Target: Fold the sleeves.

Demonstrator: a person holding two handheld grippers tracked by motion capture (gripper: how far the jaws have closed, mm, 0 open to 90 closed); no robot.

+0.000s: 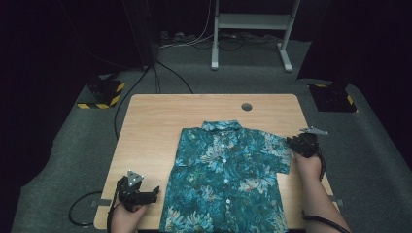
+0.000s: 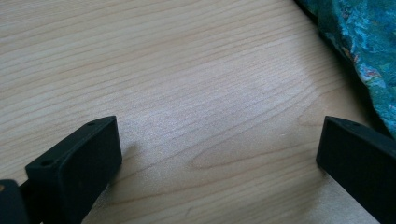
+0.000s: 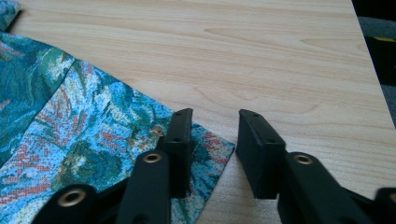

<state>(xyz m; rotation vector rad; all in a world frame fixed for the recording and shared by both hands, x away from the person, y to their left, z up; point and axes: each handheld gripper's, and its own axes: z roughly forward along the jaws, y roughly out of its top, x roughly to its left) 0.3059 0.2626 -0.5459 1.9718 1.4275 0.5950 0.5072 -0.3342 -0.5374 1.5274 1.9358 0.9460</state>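
A short-sleeved teal shirt with a leafy floral print lies flat and buttoned on the wooden surface, collar toward the top of the high view and hem at the bottom edge, filling the centre and lower middle of the frame.

The right tongs sit at the right of the high view, at the outer corner of the shirt's sleeve. In the right gripper view the right tongs stand partly closed, with a narrow gap left between the jaws. The left jaw in that frame rests on the sleeve corner, while the other jaw stands over bare wood just past the cloth's edge. The pads are not pressing the cloth between them.

The left tongs rest at the lower left of the high view, just beside the shirt's side edge and apart from it. In the left gripper view the left tongs are spread wide over bare wood and hold nothing, with the shirt's edge at the upper right of that frame.
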